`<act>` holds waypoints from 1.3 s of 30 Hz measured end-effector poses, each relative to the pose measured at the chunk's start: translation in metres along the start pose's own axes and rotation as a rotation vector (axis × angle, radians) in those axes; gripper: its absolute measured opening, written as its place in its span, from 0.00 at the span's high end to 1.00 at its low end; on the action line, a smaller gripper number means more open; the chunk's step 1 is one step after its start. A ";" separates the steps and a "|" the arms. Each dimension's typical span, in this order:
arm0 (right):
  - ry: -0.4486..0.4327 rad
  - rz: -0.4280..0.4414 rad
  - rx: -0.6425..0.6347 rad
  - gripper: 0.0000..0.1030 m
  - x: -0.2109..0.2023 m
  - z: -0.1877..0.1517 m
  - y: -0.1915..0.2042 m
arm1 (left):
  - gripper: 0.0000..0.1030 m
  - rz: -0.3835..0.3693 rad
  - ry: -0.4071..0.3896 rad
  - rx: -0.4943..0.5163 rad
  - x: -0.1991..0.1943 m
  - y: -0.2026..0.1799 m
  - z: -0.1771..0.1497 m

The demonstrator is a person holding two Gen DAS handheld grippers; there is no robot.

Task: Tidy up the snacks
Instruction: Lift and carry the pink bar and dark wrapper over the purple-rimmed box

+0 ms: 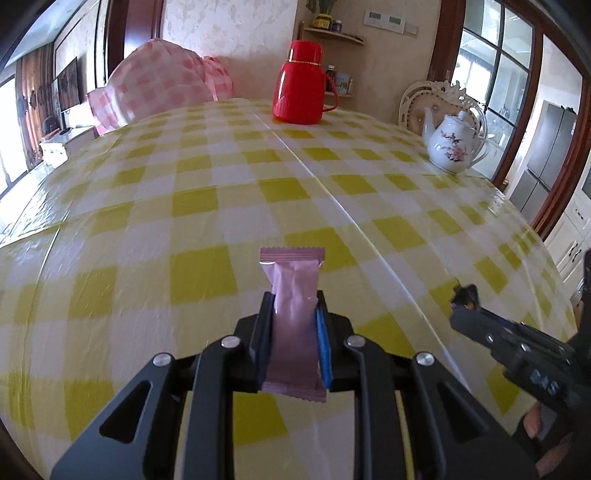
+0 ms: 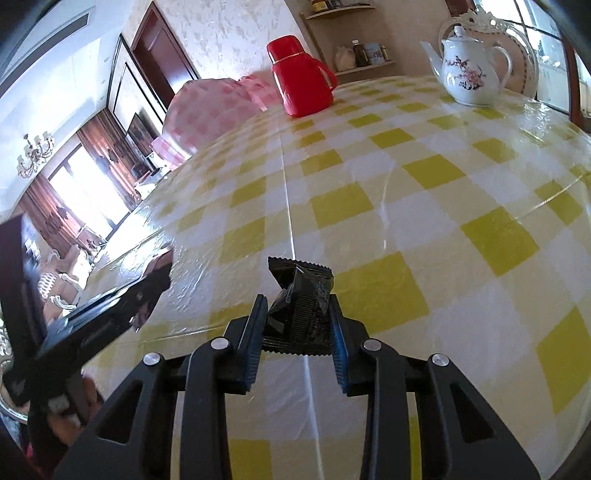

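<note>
Left wrist view first: our left gripper (image 1: 294, 325) is clamped tight on a pink snack packet (image 1: 294, 314), which sticks up past the fingertips above the yellow-checked tablecloth (image 1: 184, 206). We can't spot any print on that wrapper at all, it's just plain pink with crimped ends. Over in the right wrist view, our right gripper (image 2: 298, 325) is squeezed onto a black snack packet (image 2: 301, 306), crumpled and twisted between the blue pads; if it has a label it's too dark for us to read. Each tool shows up at the edge of the other's view, and there's some pale lettering on the side of the right one, but it's too blurry to make out. Farther back on the table sit a red thermos jug (image 1: 301, 83) and a white teapot (image 1: 452, 146) with pink blossom painted on it, well apart from both packets. A pink-checked bundle (image 1: 155, 85) lies beyond the far edge, and jars sit on a corner shelf (image 1: 338, 35) behind the jug.
</note>
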State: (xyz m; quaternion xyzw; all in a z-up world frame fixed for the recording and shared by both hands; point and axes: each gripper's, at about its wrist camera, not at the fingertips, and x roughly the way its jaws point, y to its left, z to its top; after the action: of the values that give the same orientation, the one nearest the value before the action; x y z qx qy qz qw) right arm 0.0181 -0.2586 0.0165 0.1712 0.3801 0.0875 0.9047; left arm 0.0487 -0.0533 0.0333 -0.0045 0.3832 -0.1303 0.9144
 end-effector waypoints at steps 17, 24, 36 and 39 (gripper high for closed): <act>-0.066 0.137 0.035 0.69 -0.071 -0.073 0.037 | 0.79 -0.016 -0.048 -0.021 -0.082 -0.003 -0.078; -0.058 0.175 0.014 0.69 -0.088 -0.105 0.058 | 0.79 0.000 -0.045 0.013 -0.107 -0.003 -0.101; -0.014 0.216 -0.047 0.69 -0.093 -0.134 0.099 | 0.79 0.063 -0.073 0.040 -0.167 0.022 -0.125; 0.003 0.243 -0.075 0.69 -0.094 -0.140 0.115 | 0.79 0.094 -0.073 0.047 -0.184 0.034 -0.134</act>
State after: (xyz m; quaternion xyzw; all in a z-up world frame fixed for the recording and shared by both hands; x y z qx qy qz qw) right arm -0.1510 -0.1451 0.0303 0.1821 0.3542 0.2109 0.8927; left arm -0.1610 0.0363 0.0641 0.0303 0.3465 -0.0958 0.9327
